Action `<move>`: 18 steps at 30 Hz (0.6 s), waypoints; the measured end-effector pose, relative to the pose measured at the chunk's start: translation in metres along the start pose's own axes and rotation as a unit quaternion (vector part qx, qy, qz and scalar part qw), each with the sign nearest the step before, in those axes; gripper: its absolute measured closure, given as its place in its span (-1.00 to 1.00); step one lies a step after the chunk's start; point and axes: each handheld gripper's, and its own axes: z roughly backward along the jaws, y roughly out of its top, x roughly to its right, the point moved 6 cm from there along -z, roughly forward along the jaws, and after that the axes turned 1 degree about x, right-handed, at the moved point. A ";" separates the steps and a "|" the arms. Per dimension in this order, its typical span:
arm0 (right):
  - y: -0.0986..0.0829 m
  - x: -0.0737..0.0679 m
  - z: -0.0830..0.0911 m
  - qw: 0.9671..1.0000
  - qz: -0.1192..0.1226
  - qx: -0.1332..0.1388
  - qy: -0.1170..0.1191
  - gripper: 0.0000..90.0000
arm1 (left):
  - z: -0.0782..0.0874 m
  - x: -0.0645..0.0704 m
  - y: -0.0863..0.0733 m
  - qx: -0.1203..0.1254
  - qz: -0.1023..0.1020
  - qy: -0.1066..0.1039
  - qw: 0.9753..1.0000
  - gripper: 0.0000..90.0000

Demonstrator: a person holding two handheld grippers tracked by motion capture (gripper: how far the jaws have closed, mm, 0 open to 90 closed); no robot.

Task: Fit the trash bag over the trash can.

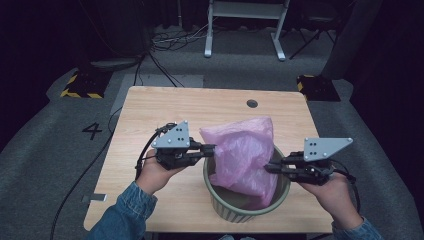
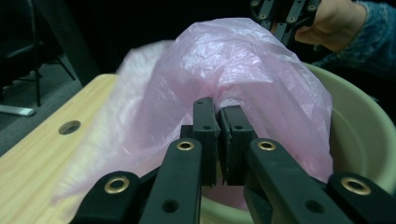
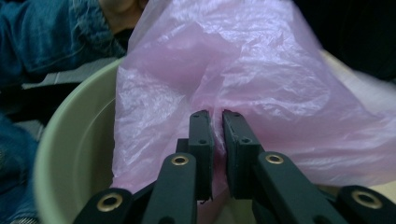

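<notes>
both grippers pinch pink bag (image 1: 246,150) over green bin (image 1: 235,207).

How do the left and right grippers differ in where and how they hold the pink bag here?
The left gripper pinches the pink bag at its left edge, over the bin's left rim; the right gripper pinches the opposite edge, lower and nearer the person. The left gripper's grey plate sits upright-looking and compact; the right's stretches wide. Both have jaws closed on thin plastic, with the bag partly inside the bin.
</notes>
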 end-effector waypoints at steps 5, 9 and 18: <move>-0.009 -0.013 -0.007 0.999 0.004 -0.036 0.006 0.80 | -0.008 0.014 -0.012 -0.018 0.007 -0.037 0.999 0.92; -0.019 -0.018 -0.011 0.997 -0.008 -0.070 0.010 0.77 | -0.012 0.026 -0.019 -0.035 -0.004 -0.058 0.998 0.92; -0.001 -0.012 0.005 1.000 -0.020 -0.023 -0.005 0.17 | -0.014 0.029 -0.028 -0.057 0.003 -0.077 0.995 0.92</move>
